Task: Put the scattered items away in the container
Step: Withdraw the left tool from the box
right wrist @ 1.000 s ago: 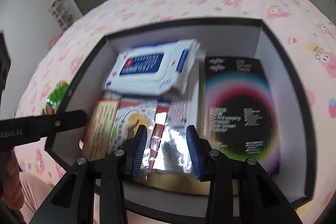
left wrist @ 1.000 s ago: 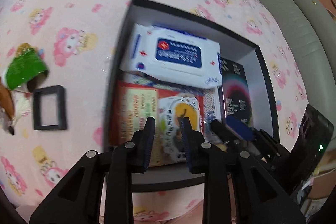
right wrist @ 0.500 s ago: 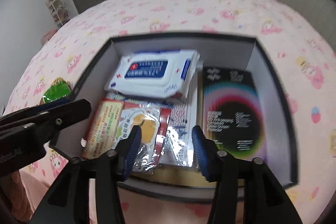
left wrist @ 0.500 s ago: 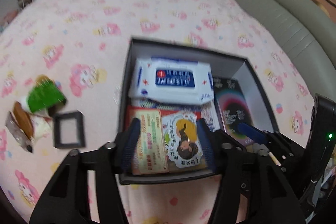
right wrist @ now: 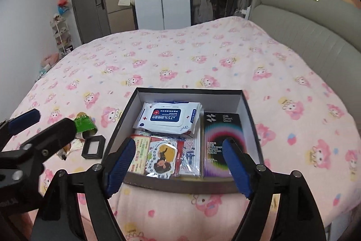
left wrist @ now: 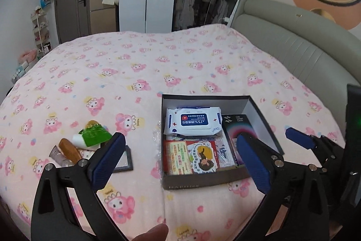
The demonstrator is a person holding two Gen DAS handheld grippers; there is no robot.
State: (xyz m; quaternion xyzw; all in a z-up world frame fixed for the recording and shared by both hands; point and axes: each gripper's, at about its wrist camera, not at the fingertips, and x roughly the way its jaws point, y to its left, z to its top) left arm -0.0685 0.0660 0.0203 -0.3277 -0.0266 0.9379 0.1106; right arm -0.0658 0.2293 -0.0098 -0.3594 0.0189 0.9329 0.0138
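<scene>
Box (right wrist: 252, 123) on a pink bedspread (left wrist: 158, 64), holding wipes (left wrist: 191, 120) and packets. Left gripper (left wrist: 180, 158) and right gripper (right wrist: 178, 164) opening, both empty, above it.

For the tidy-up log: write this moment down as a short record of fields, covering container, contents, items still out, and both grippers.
container: black box on the pink bedspread
inside: wipes pack, dark rainbow box, snack packets
still out: green packet, wooden comb, small black frame
left gripper: jaws opening, nothing between them
right gripper: jaws opening, nothing between them
</scene>
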